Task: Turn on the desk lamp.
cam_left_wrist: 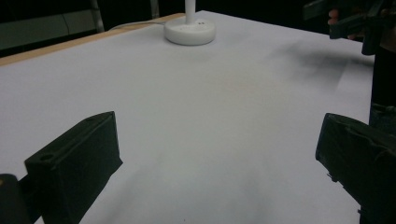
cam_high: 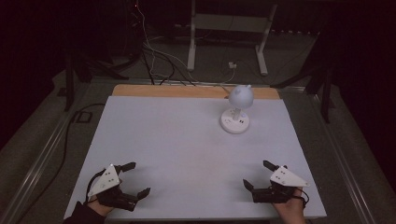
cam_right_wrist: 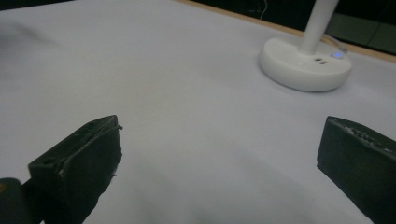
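A small white desk lamp (cam_high: 237, 109) with a round base and a globe head stands on the white table (cam_high: 177, 140), right of centre toward the back. Its base (cam_left_wrist: 189, 31) appears far off in the left gripper view and closer, with its stem, as the lamp base (cam_right_wrist: 306, 63) in the right gripper view. My left gripper (cam_high: 133, 178) rests at the front left corner, jaws wide apart and empty. My right gripper (cam_high: 258, 173) sits at the front right, also open with nothing between its jaws. The left gripper view also catches the right gripper (cam_left_wrist: 348, 21) in the far corner.
A wooden strip (cam_high: 187, 91) runs along the table's back edge. Behind it, on the dark floor, lie cables (cam_high: 156, 60) and a white stand's legs (cam_high: 226, 42). A black cable (cam_high: 65, 140) trails along the left side.
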{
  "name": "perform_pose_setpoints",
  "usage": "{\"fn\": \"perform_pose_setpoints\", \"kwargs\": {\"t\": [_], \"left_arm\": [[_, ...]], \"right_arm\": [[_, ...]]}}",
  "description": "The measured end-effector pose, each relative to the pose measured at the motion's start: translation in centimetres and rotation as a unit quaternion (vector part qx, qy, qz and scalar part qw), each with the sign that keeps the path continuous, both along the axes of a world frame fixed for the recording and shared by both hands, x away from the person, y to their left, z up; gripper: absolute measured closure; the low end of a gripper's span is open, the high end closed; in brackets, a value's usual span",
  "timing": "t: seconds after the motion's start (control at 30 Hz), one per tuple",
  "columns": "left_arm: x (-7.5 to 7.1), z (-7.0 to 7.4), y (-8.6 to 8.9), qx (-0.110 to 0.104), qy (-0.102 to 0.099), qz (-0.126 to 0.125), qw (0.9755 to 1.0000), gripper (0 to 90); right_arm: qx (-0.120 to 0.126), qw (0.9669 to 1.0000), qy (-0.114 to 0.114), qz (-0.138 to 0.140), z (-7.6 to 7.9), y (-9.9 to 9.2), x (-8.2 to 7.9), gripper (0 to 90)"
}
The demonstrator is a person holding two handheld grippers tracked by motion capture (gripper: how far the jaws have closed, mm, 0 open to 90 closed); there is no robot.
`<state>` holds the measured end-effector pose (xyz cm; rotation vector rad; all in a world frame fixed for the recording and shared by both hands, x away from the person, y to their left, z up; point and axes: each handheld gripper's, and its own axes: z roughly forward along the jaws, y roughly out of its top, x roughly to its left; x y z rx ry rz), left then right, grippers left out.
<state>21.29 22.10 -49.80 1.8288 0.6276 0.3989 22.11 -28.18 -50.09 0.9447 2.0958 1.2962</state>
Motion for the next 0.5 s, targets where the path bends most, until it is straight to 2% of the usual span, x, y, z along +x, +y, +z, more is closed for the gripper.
{"fn": "perform_pose_setpoints", "kwargs": {"t": [0.23,0.33,0.5], "left_arm": [[0.13,-0.03,0.14,-0.002,0.002,0.007,1.0,0.4],[0.09,-0.01,0.08,0.003,0.008,0.007,0.9999,0.4],[-0.04,0.1,0.14,0.0,0.005,0.007,1.0,0.4]], "right_arm": [[-0.011,0.9999,0.003,0.001,0.14,0.2,-0.04,0.0],[-0.01,0.9999,0.008,0.0,0.18,0.31,-0.06,0.0],[-0.017,0.9997,0.015,-0.002,0.13,0.44,-0.02,0.0]]}}
